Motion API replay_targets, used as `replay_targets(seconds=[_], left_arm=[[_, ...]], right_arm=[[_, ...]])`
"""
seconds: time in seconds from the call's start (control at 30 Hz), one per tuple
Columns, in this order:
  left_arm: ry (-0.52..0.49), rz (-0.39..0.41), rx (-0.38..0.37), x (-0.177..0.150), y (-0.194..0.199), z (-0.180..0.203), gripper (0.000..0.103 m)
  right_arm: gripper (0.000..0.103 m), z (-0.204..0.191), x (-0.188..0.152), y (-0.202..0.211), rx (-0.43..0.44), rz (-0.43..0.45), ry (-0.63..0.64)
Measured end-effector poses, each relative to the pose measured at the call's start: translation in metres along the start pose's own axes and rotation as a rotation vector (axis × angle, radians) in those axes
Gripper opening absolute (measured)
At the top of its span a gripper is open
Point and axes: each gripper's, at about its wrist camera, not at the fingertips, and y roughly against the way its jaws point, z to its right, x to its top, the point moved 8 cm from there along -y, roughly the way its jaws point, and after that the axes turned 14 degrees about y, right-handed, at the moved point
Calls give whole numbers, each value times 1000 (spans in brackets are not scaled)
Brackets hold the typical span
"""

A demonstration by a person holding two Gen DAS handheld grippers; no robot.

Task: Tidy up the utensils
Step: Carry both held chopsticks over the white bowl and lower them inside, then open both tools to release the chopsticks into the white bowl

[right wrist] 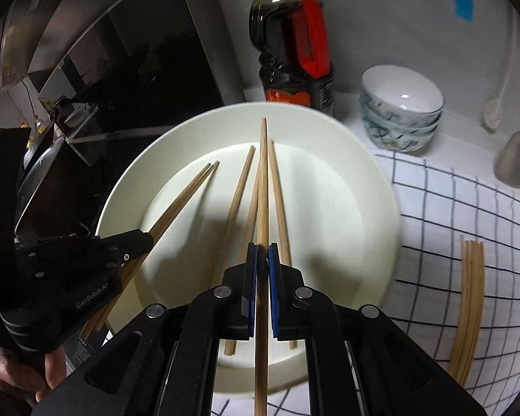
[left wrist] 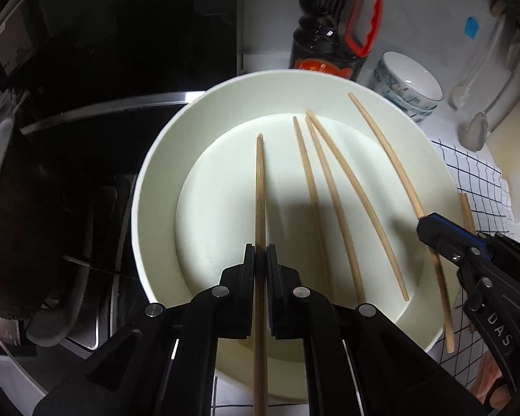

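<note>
Left claw [left wrist: 260, 253]: clenched on one pale wooden chopstick [left wrist: 260, 187] above the round cream plate [left wrist: 149, 187].
Right claw [right wrist: 262, 253]: clenched on another wooden chopstick [right wrist: 262, 180].
Plate: holds three loose chopsticks [left wrist: 332, 201].
Checked cloth [right wrist: 468, 208]: carries a chopstick bundle [right wrist: 469, 298].

Dim kitchen, overhead light w/ tool shadows on plate [left wrist: 149, 187], fisheye edge warp, slight blur

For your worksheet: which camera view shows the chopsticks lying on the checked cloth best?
The right wrist view: the chopsticks on the cloth lie in plain sight as a bundle beside the plate. The left wrist view shows only a sliver, behind the right gripper.
</note>
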Motion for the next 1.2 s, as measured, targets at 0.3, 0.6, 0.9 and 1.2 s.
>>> replay_targets(seconds=[0.3,0.6,0.9,1.2], left_arm=[[8,-14,7,8,-17,2,7],[46,-91,1,5,-47,-1,7],[77,46,43,31,-8,-19,82],[132,56,30,34,20,-38,87]], right_arm=[[6,2,-3,-34,39,-70,-15],[6,7,7,-41,11,-65,-19],[29,19,13,-19,-63,-23,-3],[37,24,-1,6,-72,1,-46]])
